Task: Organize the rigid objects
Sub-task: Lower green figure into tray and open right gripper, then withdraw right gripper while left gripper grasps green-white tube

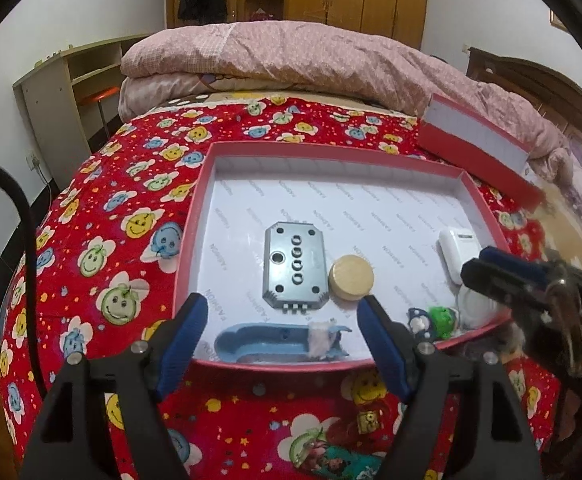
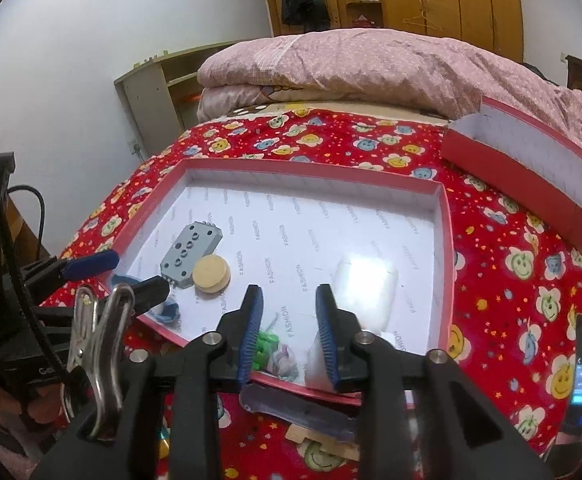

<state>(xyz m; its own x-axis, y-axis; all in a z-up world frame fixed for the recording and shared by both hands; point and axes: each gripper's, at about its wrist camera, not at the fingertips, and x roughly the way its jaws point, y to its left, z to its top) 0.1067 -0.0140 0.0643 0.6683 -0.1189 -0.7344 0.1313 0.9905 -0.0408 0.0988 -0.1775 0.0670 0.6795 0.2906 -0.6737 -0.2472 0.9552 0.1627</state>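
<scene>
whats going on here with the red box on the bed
A person with a gripper in each hand is sorting small items into a shallow red box on the bed. It already holds a grey block, a wooden disc and a blue tool. The left gripper and the right gripper both sit open, holding nothing.

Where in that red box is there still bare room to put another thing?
The far half of the red box is bare, from the grey block and wooden disc to the back wall. The near edge is crowded: blue piece, green toy, white device.
</scene>
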